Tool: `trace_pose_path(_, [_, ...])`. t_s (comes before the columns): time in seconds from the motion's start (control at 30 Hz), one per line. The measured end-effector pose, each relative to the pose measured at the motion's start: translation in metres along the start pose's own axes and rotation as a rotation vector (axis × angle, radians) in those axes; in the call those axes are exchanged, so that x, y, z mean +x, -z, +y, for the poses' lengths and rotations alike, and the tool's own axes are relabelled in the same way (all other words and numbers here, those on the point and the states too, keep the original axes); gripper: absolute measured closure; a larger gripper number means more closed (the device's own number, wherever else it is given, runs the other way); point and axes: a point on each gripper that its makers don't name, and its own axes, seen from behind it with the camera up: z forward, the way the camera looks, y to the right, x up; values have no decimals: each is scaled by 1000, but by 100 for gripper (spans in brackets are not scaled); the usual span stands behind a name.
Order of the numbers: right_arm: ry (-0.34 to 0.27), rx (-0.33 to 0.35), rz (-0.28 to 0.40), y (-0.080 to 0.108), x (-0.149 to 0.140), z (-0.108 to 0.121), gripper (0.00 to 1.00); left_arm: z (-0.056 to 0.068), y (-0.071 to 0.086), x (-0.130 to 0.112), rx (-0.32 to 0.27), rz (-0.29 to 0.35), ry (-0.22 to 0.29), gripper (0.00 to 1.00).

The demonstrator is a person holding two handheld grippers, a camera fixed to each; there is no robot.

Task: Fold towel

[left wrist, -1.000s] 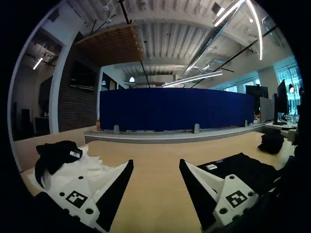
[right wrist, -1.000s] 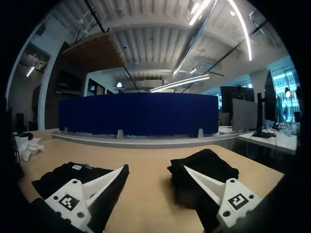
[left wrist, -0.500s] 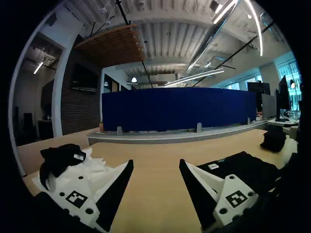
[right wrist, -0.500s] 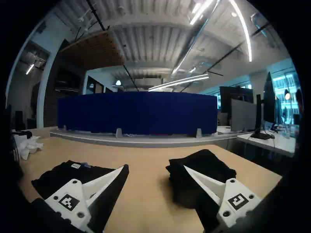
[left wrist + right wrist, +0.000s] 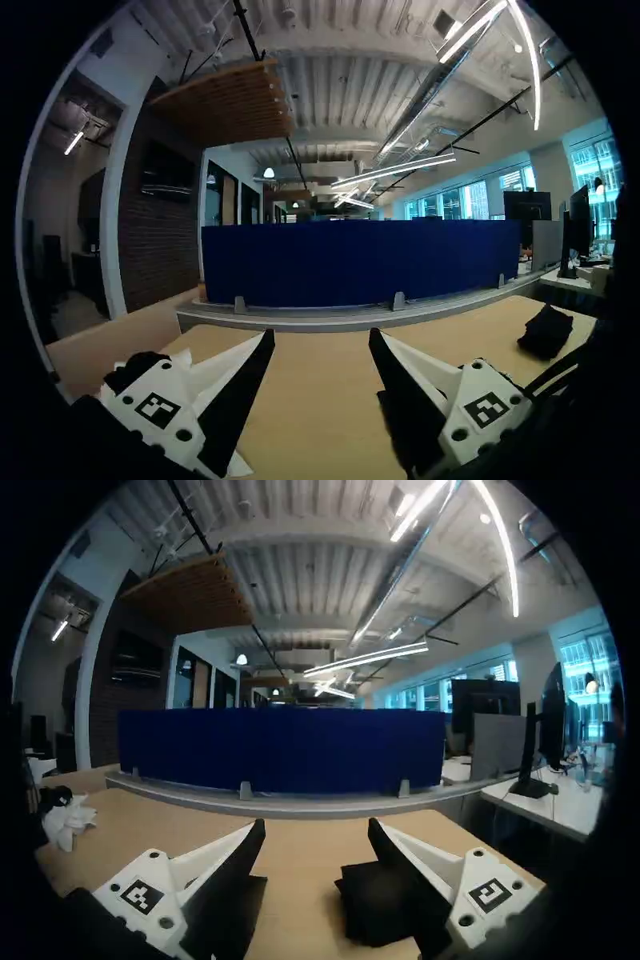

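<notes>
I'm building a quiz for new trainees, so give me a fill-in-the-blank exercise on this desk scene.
1. The partition behind the wooden table is ___ in colour.
2. The folded towel stack by the right gripper is ___.
3. The left gripper is ___, holding nothing.
Missing words: blue, black, open.

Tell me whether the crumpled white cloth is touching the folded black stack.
Apart. The right gripper view shows the white cloth far left and the black stack to the right, with bare tabletop between.
</notes>
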Motion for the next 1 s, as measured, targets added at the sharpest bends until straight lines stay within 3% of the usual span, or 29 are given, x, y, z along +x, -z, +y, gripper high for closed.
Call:
trace_pose_path(0.2, [6,-11,21,2,45,3,0,-9,-1,43,13,18,-5,13])
trace_pose_path(0.53, [10,16,-6,-2,67,3,0,6,-8,60,-30,-29,-7,13])
trace_pose_path(0.73, [48,116,-60,-1,68,-19,0,23,-10,60,-109,-91,-9,13])
trace_pose_path(1.0, [127,319,-169,10,59,-62,0,52,-6,56,-270,-189,-29,13])
